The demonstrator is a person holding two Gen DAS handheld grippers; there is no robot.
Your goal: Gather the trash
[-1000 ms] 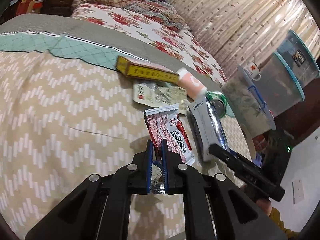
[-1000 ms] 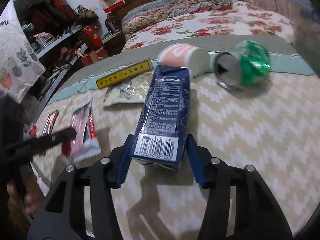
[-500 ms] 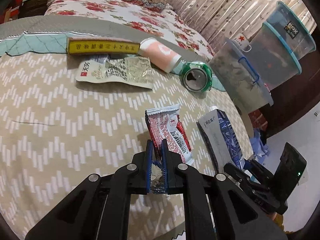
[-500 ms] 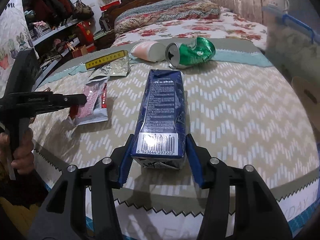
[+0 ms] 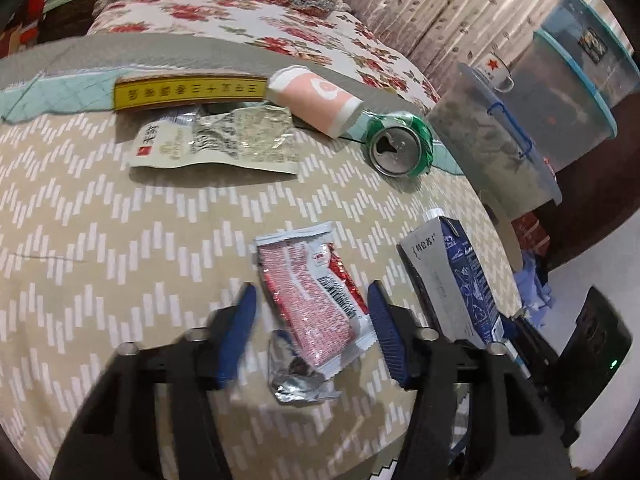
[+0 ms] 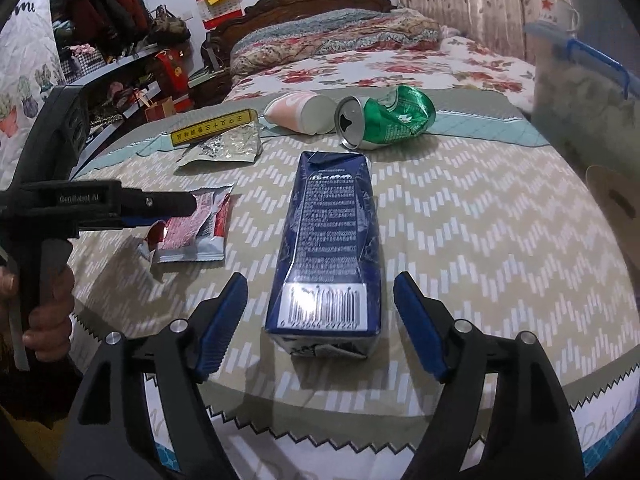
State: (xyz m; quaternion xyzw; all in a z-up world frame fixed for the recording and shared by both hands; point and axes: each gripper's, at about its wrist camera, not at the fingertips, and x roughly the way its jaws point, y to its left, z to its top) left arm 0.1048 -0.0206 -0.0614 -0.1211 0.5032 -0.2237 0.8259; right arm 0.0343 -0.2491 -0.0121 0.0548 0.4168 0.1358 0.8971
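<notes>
Both tongs, left and right, just opened, releasing wrapper and carton.

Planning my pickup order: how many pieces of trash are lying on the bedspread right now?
6: red snack wrapper between the left claw's pads, blue carton between the right claw's, yellow box, crumpled foil bag, pink cup and green can farther back. Others may lie outside view.

A chevron-patterned beige bed carries a dark blue carton, red-white wrapper, crushed green can, pink cup, yellow box, and silvery pouch.
</notes>
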